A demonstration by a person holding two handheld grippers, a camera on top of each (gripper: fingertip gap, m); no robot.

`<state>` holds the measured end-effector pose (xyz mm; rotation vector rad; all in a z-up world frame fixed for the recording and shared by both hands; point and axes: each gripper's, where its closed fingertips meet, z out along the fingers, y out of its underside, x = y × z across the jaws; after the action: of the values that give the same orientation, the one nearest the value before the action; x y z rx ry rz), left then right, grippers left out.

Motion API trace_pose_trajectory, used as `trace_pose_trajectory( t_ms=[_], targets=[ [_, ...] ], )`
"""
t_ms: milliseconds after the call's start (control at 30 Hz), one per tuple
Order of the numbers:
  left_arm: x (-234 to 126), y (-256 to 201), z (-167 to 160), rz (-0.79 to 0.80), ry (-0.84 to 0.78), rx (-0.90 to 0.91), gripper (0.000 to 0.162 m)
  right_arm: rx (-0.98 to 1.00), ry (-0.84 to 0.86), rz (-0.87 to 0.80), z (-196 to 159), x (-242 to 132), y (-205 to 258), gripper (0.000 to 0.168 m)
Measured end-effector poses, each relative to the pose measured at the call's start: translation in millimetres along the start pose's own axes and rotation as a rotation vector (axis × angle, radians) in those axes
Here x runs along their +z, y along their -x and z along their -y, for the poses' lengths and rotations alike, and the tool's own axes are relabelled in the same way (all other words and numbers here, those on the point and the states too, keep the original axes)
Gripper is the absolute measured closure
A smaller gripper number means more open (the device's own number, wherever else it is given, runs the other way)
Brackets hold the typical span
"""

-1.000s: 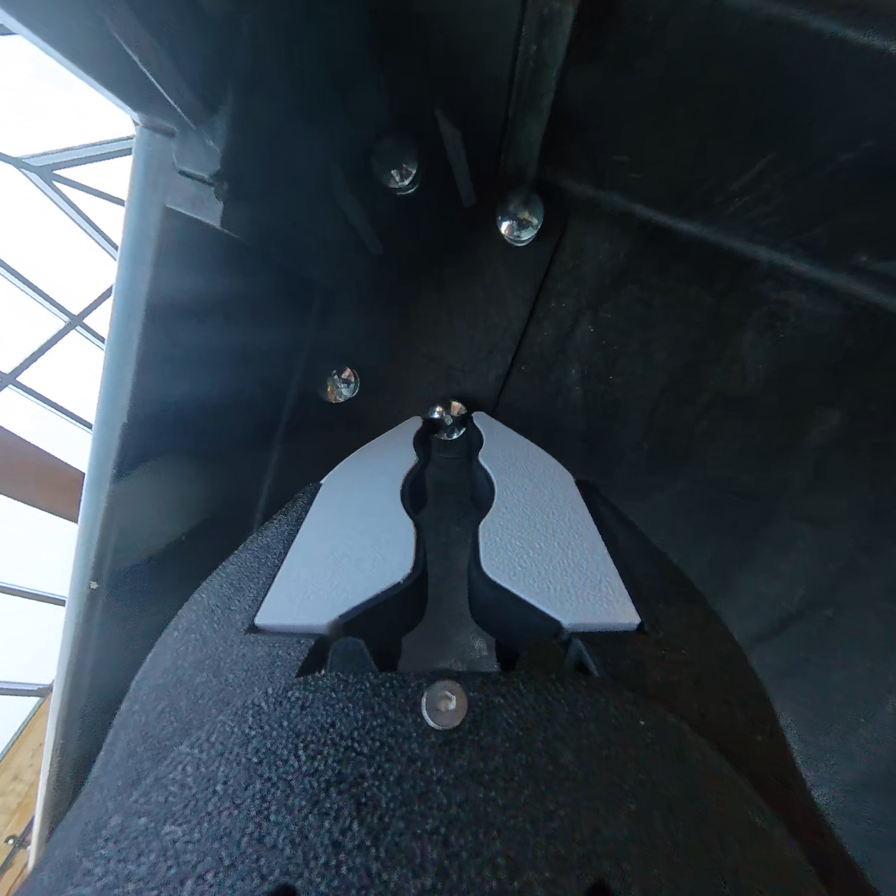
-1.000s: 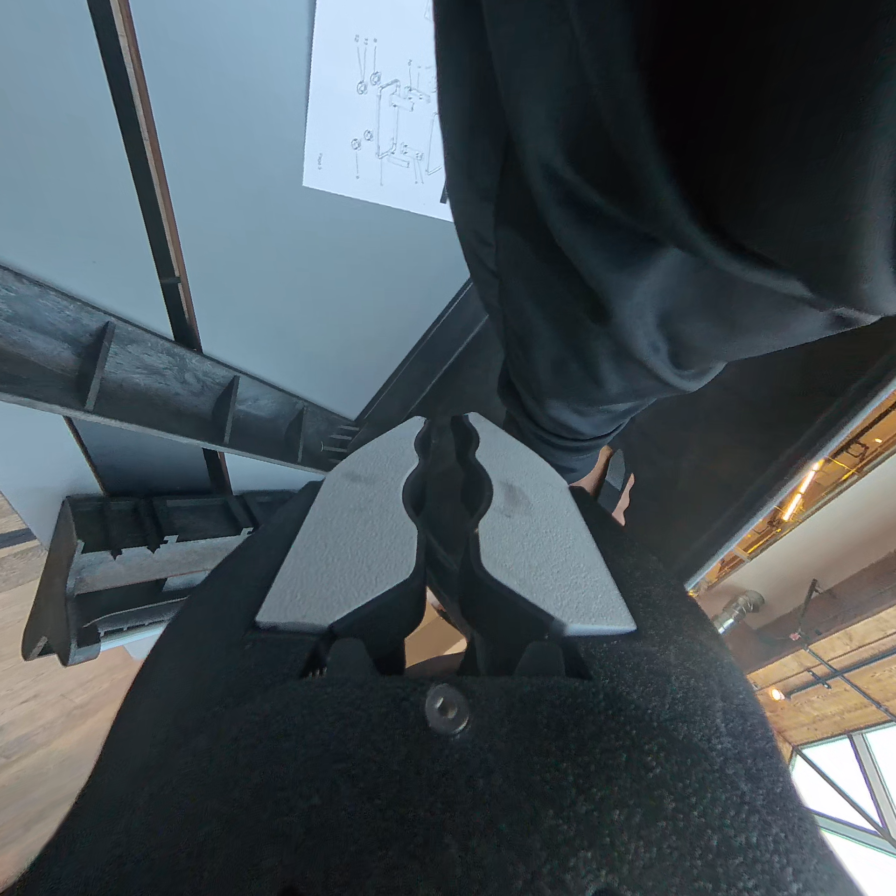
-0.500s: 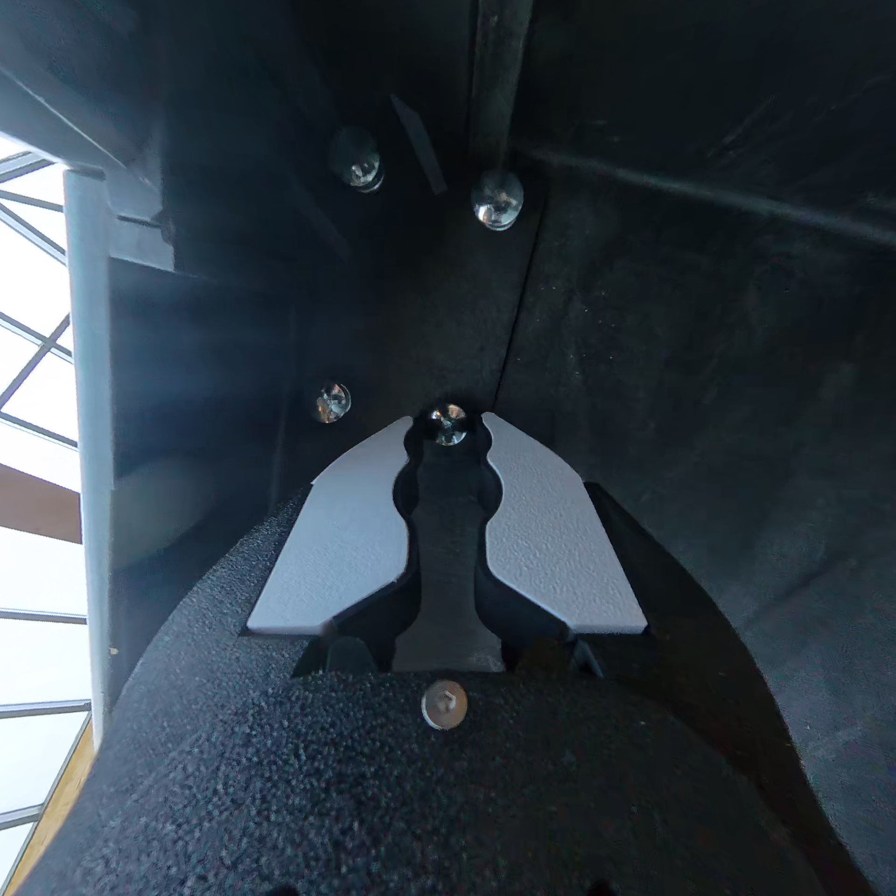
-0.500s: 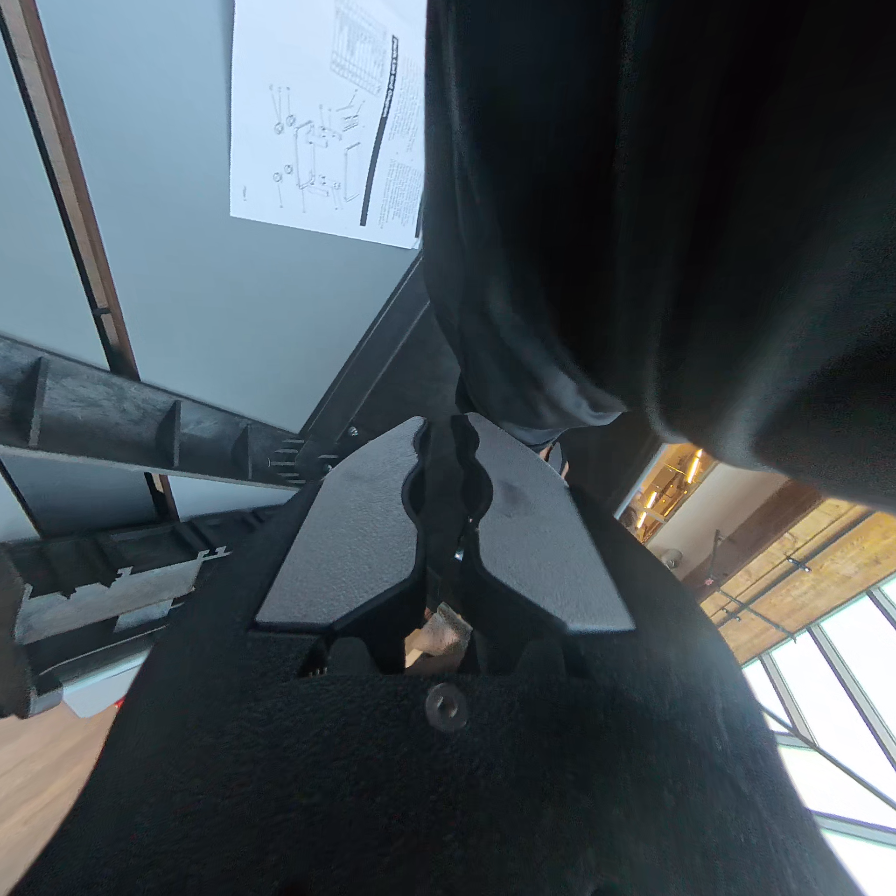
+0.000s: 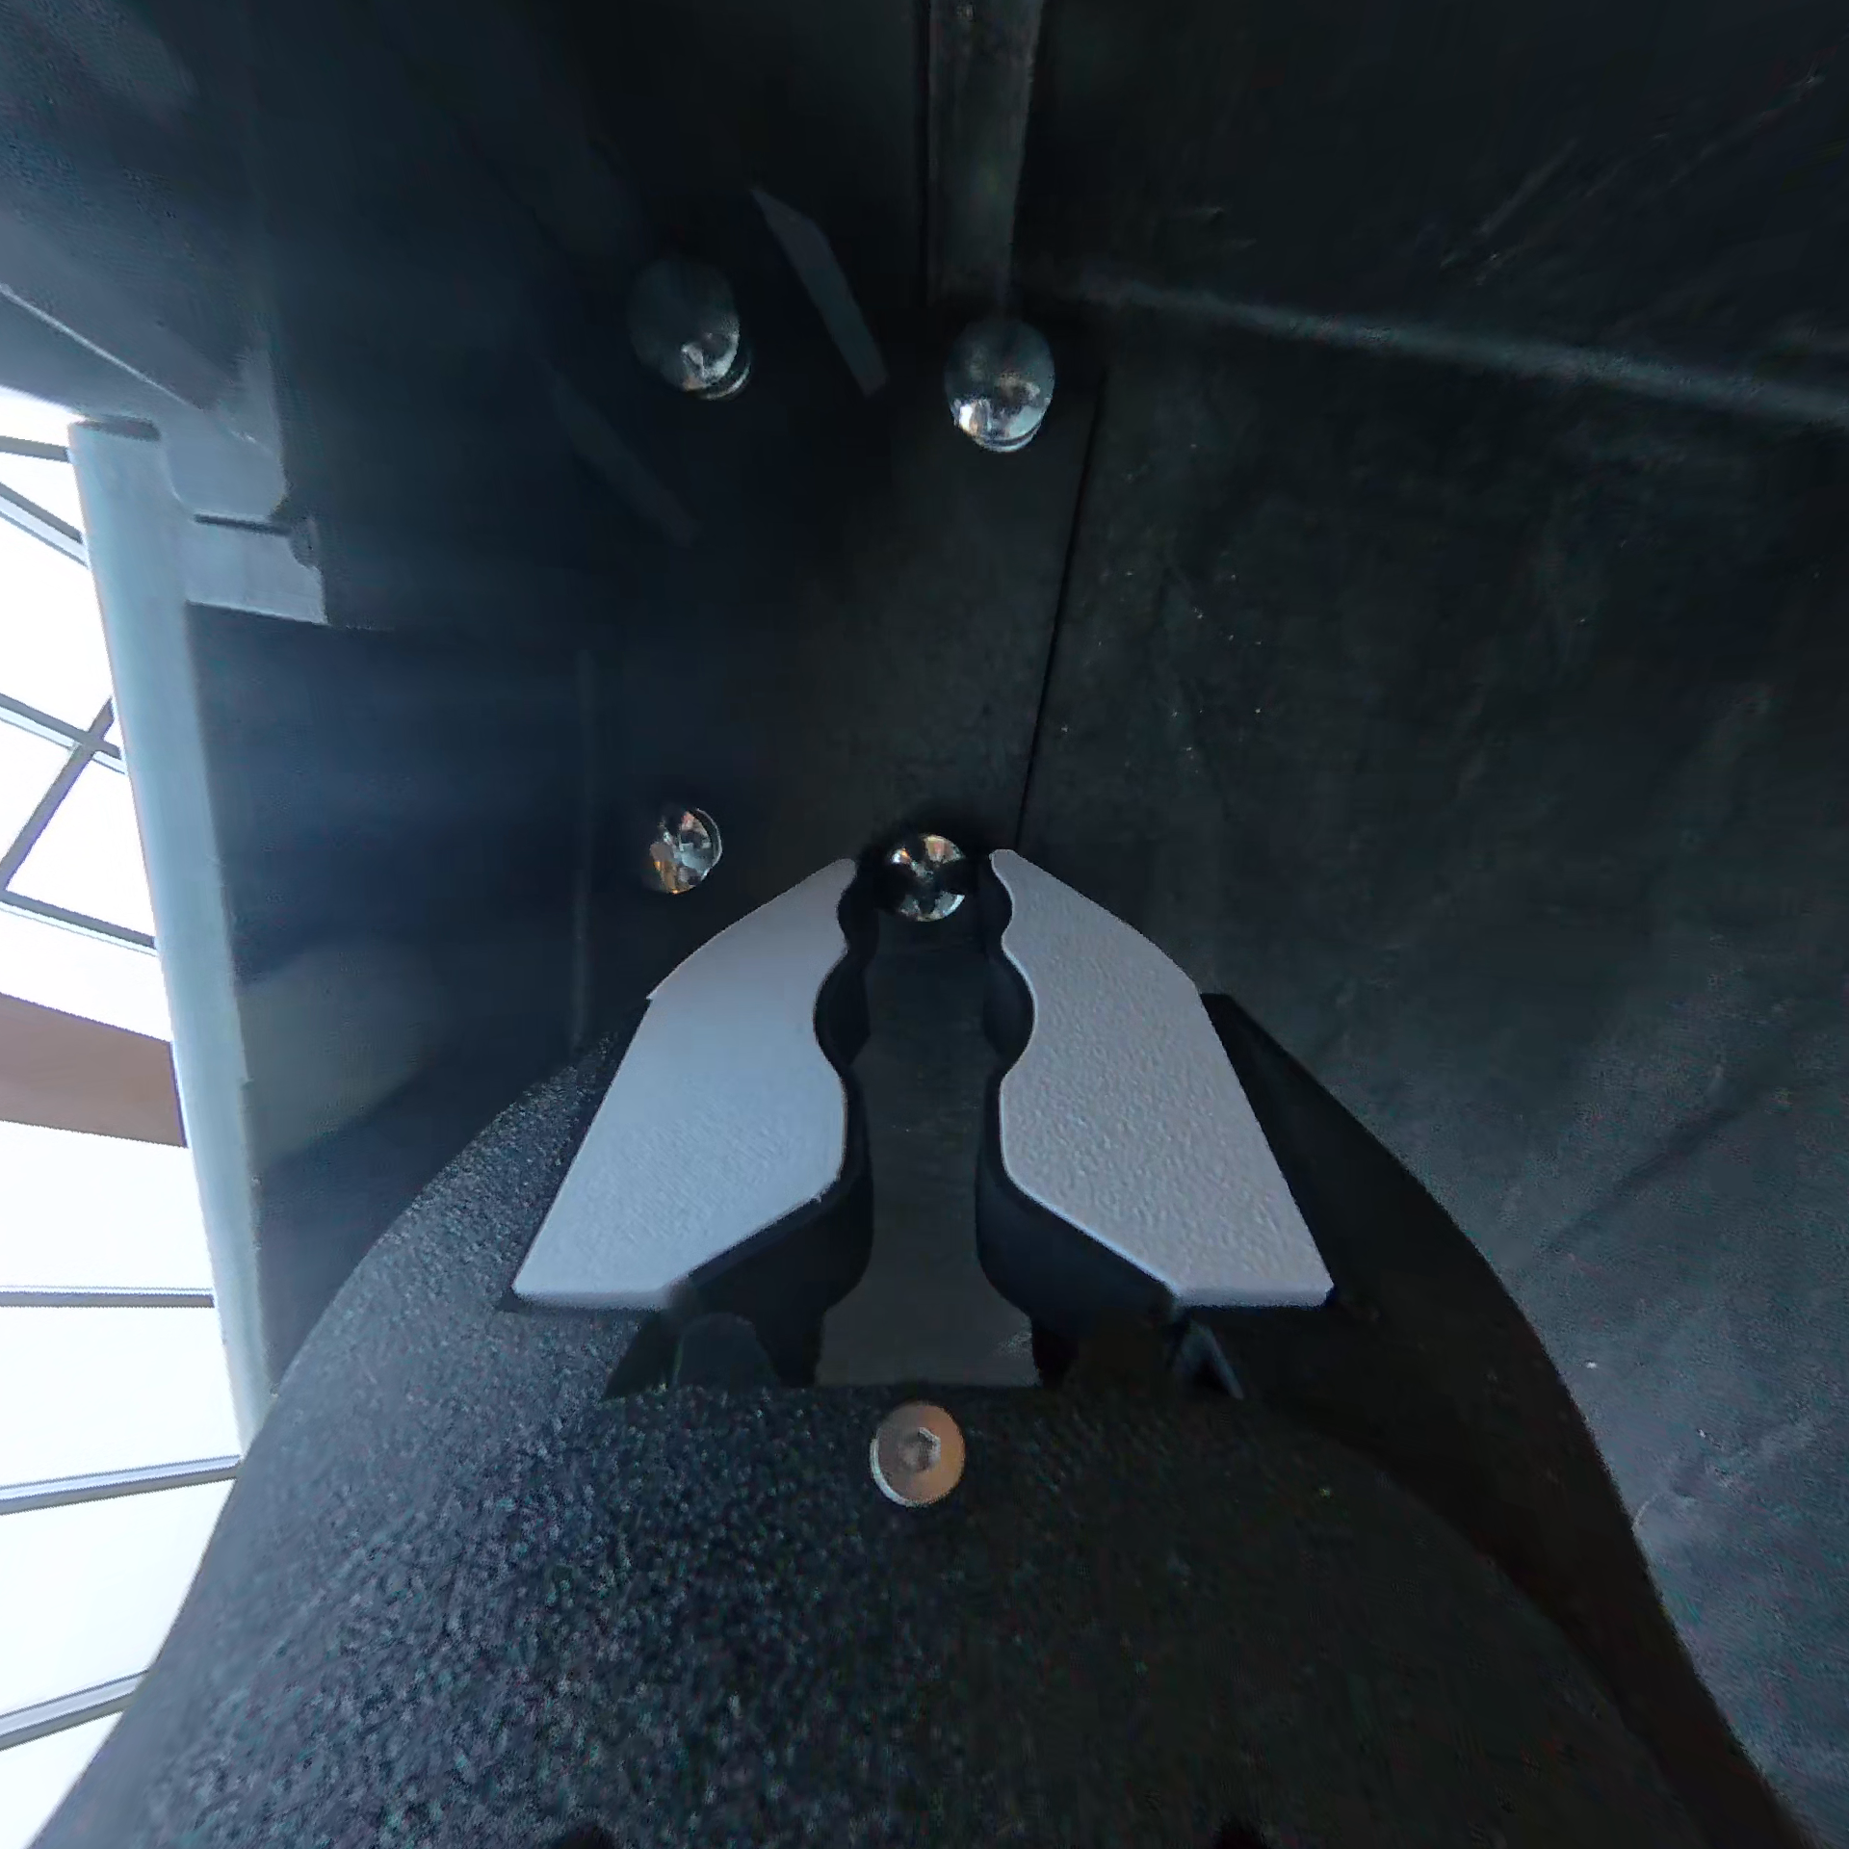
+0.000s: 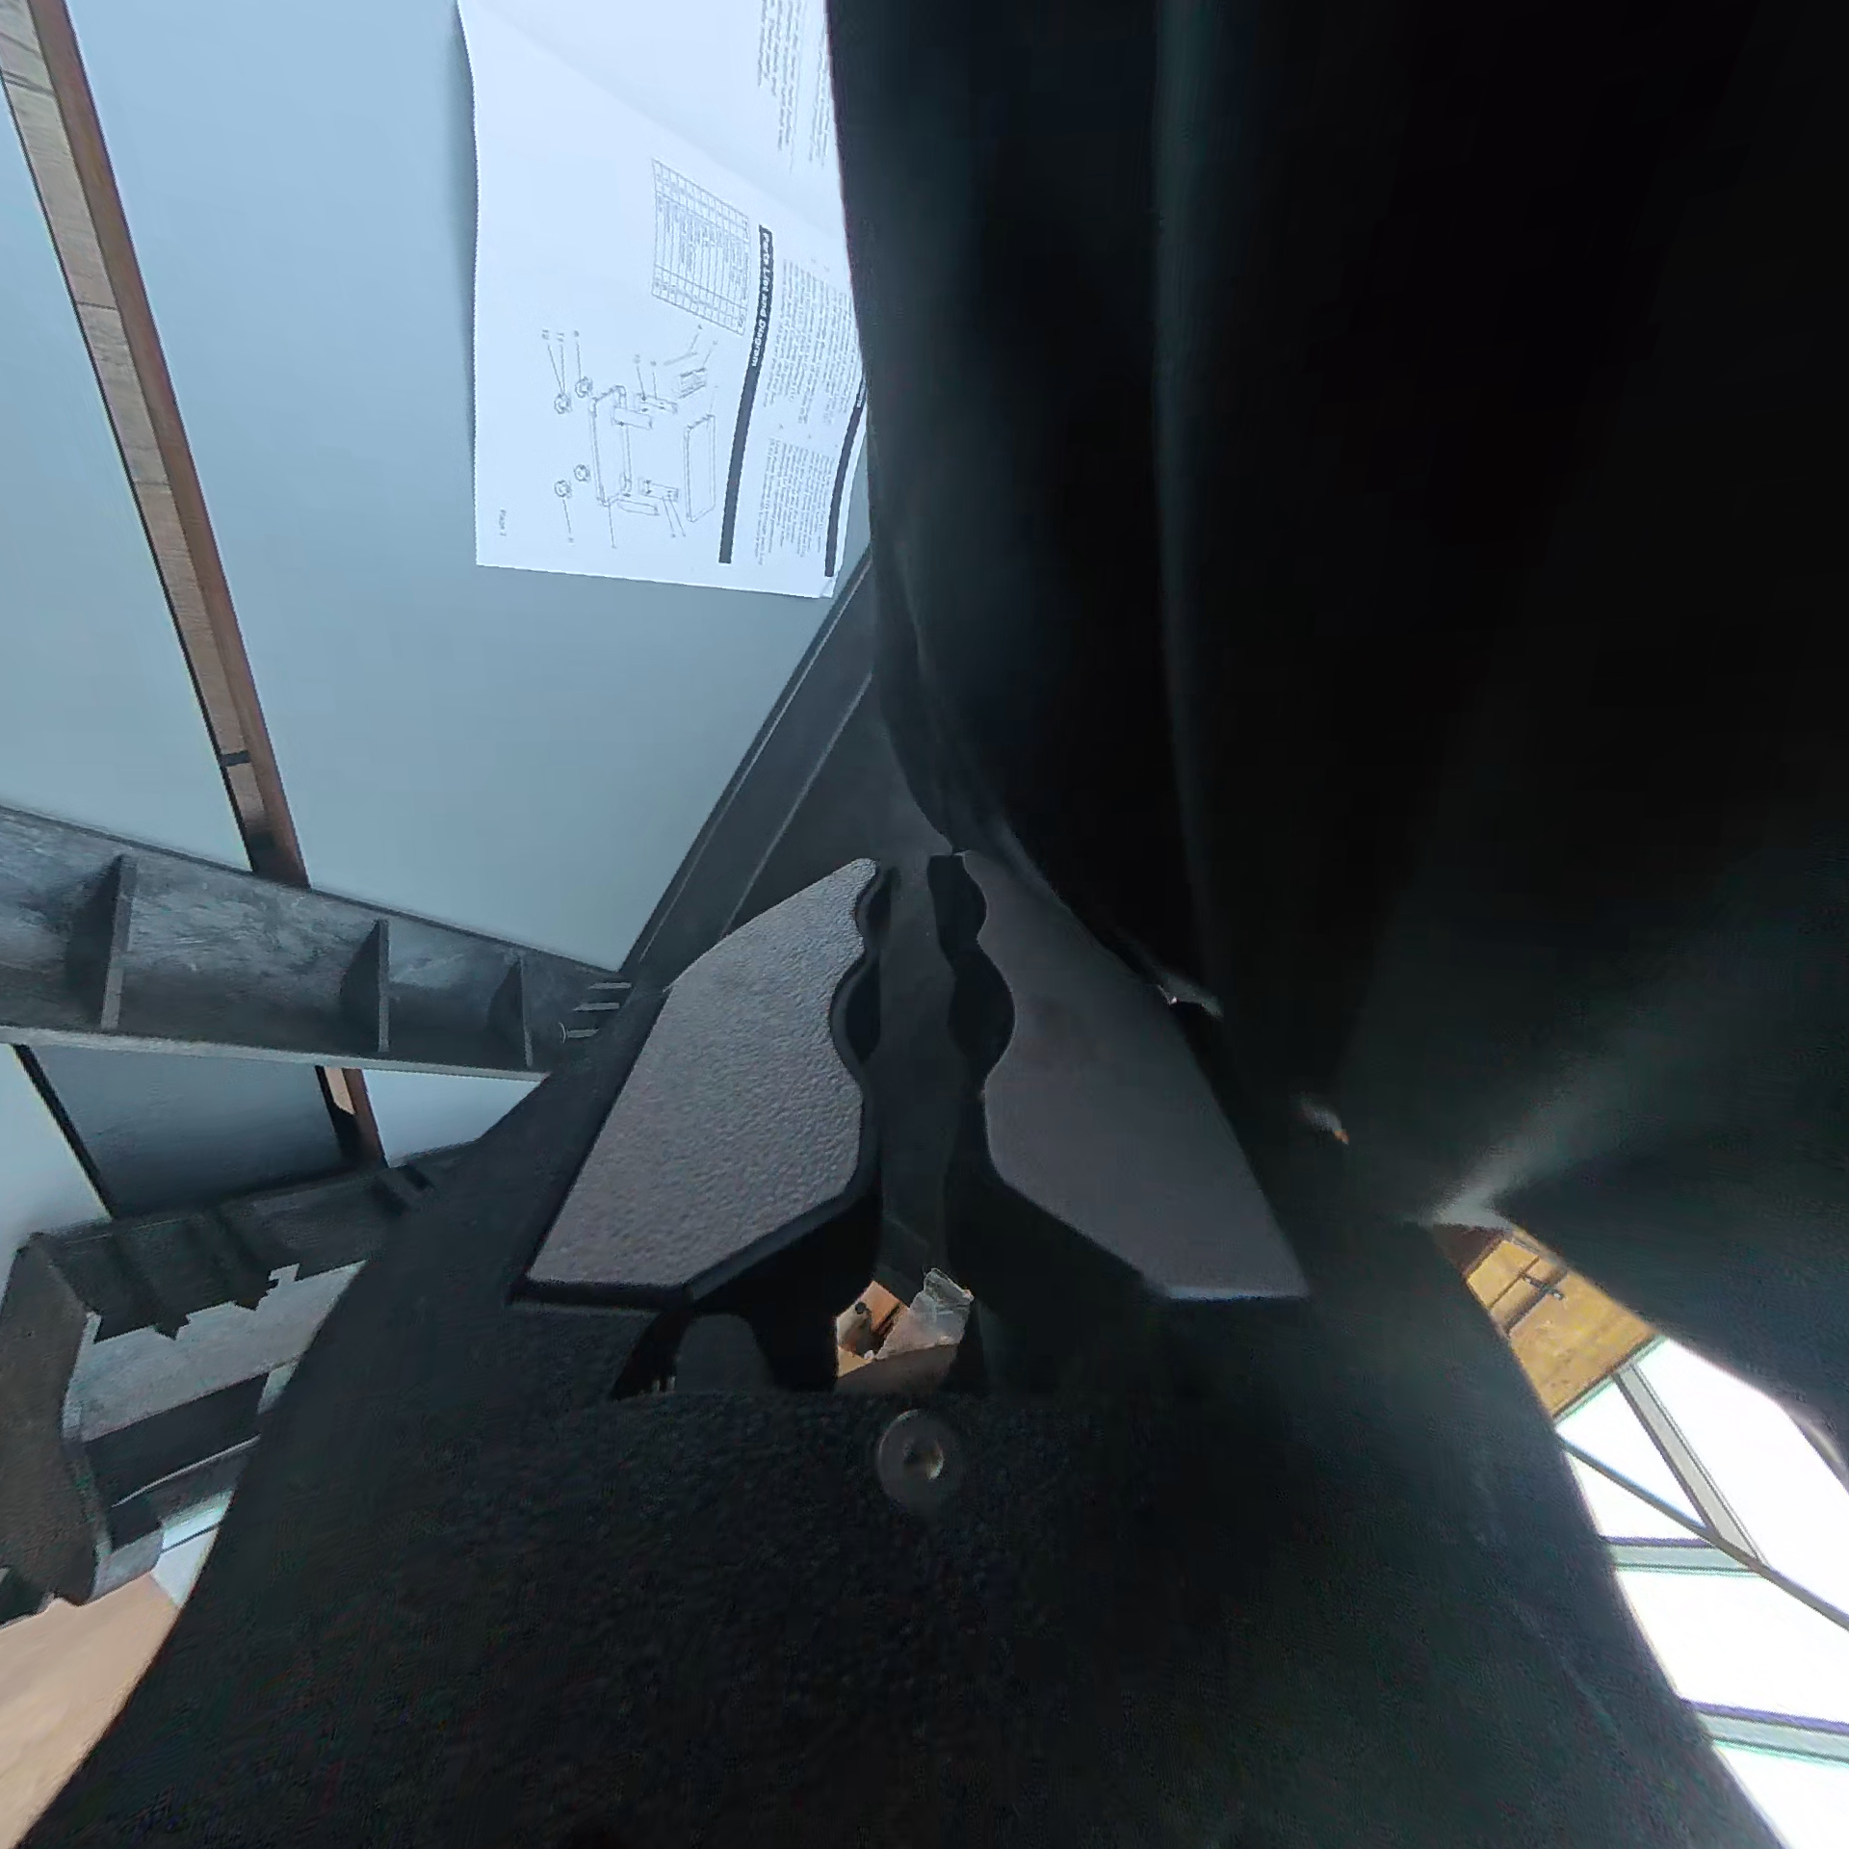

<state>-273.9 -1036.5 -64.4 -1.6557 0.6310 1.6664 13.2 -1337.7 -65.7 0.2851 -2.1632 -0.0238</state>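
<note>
The left gripper (image 5: 926,885) stands slightly spread, its tips flanking a shiny screw head (image 5: 927,888) on a black panel (image 5: 1401,800) (whether they touch it is unclear). The right gripper (image 6: 905,870), nearly pressed together and holding nothing, points beside dark clothing (image 6: 1301,500), near a printed sheet (image 6: 650,350).

Screw (image 5: 927,888) sits between left tool (image 5: 926,880) tips; three screws (image 5: 683,848) lie left and above.

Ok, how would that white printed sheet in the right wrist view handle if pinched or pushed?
The printed sheet looks thin and flat against the grey surface, so probably light and floppy, drooping if lifted by one edge. No raised edge shows, so pinching seems awkward; a push would likely crease it.
</note>
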Motion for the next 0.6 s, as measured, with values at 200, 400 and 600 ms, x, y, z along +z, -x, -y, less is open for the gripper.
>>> trace_pose_trajectory(
  t_ms=[200,400,600],
  targets=[
    [-0.1,0.0,0.2,0.004,-0.016,-0.005,0.143,-0.028,0.059,0.036,-5.4,7.3,7.0,0.157],
    [-0.1,0.0,0.0,0.005,-0.028,-0.008,0.143,-0.047,0.107,0.057,-10.2,13.0,11.4,0.156],
    [-0.4,0.1,0.2,0.003,-0.045,-0.011,0.142,-0.044,0.126,0.053,-12.1,14.9,11.2,0.157]
  ],
)
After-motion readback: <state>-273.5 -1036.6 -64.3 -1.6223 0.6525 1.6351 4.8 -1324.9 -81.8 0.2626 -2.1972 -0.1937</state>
